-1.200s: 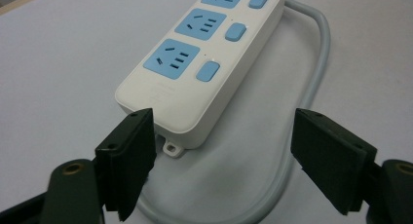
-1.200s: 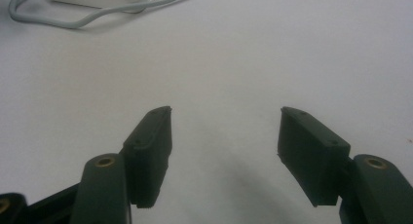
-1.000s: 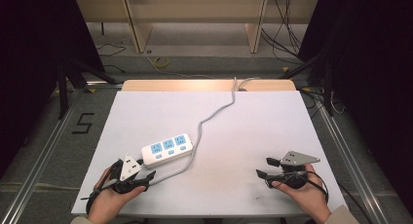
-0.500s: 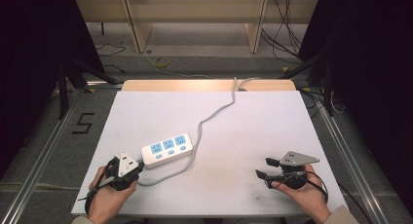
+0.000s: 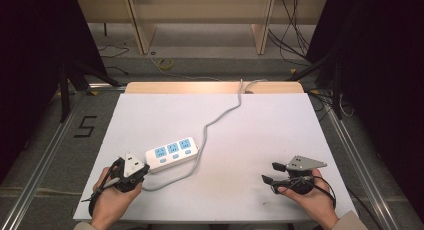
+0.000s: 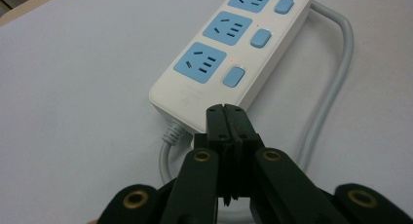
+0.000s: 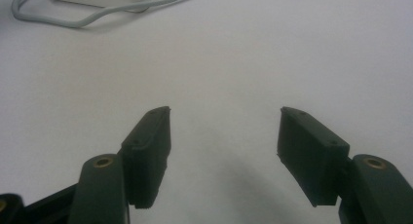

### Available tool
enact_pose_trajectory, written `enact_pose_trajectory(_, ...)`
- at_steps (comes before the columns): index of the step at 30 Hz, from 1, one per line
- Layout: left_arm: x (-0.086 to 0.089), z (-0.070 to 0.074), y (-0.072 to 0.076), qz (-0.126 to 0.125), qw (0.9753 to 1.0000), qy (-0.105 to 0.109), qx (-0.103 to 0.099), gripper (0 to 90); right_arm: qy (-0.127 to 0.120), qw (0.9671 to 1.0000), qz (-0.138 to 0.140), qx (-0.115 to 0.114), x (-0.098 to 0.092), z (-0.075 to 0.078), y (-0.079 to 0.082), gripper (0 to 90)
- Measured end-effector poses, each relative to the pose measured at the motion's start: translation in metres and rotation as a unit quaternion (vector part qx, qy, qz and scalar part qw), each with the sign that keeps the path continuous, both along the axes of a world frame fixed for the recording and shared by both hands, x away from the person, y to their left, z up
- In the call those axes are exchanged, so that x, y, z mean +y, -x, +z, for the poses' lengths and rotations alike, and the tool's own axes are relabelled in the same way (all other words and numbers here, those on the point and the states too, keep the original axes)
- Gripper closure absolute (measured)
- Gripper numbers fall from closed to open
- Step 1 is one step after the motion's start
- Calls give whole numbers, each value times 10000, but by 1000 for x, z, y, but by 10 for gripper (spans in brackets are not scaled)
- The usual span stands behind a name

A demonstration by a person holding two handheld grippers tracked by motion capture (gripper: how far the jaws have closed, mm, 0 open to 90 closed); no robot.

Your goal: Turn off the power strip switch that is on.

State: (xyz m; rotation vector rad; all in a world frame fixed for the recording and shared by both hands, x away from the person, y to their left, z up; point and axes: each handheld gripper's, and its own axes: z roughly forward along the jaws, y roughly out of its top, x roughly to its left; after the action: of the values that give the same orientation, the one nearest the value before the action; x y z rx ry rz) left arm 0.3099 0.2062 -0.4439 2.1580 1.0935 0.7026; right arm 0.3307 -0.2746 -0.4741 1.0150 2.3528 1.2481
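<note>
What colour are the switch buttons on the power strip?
Blue, matching the sockets, on the white power strip; the buttons show best in the left gripper view.

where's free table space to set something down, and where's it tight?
Free: the white table top beyond and left of the white power strip with blue sockets; the wide stretch between its grey cord and the right edge; the middle front ahead of the open right gripper. Tight: front left, where the shut left gripper sits at the strip's end beside the looped cord.

right gripper [image 7: 224, 124] fingers spread apart over white table [image 7: 243, 53], grey cable [image 7: 97, 12] far off.
</note>
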Motion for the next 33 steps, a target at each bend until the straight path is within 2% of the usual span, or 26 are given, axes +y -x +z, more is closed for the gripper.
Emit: enact_pose_trajectory(33,-14,14,-22,-3,9997,-129,206,897,-57,10000,34,-35,2,1,1,375)
